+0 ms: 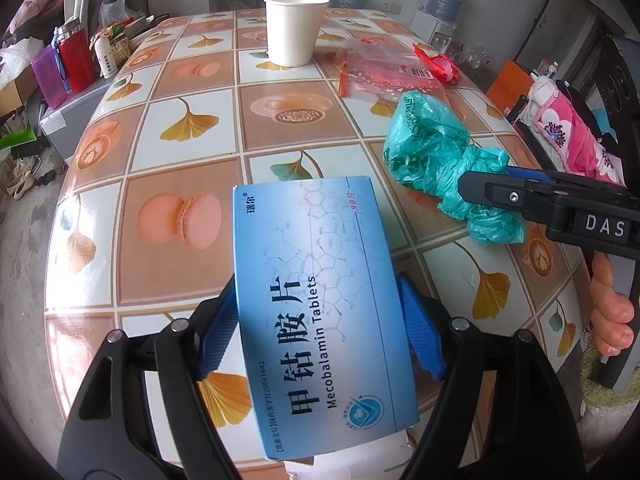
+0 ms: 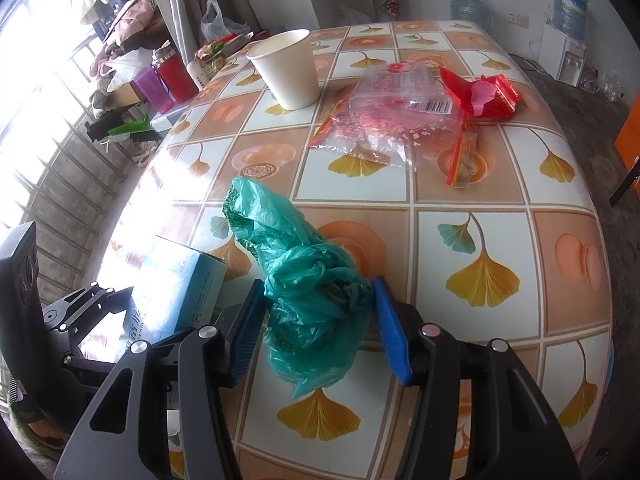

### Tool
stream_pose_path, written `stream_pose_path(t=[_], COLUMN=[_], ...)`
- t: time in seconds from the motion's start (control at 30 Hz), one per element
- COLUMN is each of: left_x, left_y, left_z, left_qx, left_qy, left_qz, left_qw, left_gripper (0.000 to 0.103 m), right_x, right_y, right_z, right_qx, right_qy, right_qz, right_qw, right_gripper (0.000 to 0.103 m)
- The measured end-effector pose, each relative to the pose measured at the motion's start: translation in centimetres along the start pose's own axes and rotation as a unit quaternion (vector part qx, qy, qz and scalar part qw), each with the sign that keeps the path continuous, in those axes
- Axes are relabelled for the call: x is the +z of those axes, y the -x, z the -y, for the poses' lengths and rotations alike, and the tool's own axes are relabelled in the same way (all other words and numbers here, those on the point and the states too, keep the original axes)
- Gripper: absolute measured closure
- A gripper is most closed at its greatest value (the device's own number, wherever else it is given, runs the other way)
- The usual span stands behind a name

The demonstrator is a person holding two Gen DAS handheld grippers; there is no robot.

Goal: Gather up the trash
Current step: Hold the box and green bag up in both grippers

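- While the left gripper (image 1: 320, 320) clamps a blue medicine box (image 1: 320, 300) between its pads above the table (image 1: 180, 152), the right gripper (image 2: 320, 332) pinches a crumpled green plastic bag (image 2: 308, 280).
- Both jaws are closed onto their loads.
- Farther back stand a paper cup (image 1: 294, 28), a clear wrapper (image 2: 400, 116) and a red wrapper (image 2: 484, 94).

Tablecloth (image 1: 180, 168) glossy, smooth vinyl. Medicine box (image 1: 320, 304) smooth card, slight sheen. Green bag (image 2: 308, 300) thin crinkled plastic. Cup (image 1: 294, 26) matt white paper. Clear packet (image 2: 400, 120) shiny film. Red wrapper (image 2: 480, 94) glossy foil-like. Gripper pads (image 2: 390, 332) ribbed blue plastic.
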State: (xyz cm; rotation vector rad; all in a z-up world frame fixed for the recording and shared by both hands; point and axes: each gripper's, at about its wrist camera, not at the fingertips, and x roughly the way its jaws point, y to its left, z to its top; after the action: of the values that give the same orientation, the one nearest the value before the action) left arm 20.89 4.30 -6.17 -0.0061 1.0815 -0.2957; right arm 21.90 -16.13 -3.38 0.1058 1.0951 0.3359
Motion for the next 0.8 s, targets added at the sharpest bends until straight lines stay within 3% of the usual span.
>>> stream_pose_path(t=[0.5,0.8], left_x=[-0.2,0.2], left_y=[2.2,3.9], left_z=[1.9,6.0], left_qx=[0.006,-0.005], left_qy=[-0.019,-0.057], left_qz=[0.025,0.045], left_qw=[0.9995,0.9973], left_gripper=[0.032,0.032], right_x=[-1.3,-3.5], right_y=[3.5,8.2], right_z=[1.2,4.1], right_qx=[-0.001,-0.010], right_qy=[-0.014,-0.046], right_qz=[0.030,0.070], right_qw=[0.999,0.996], right_gripper=[0.050,0.050])
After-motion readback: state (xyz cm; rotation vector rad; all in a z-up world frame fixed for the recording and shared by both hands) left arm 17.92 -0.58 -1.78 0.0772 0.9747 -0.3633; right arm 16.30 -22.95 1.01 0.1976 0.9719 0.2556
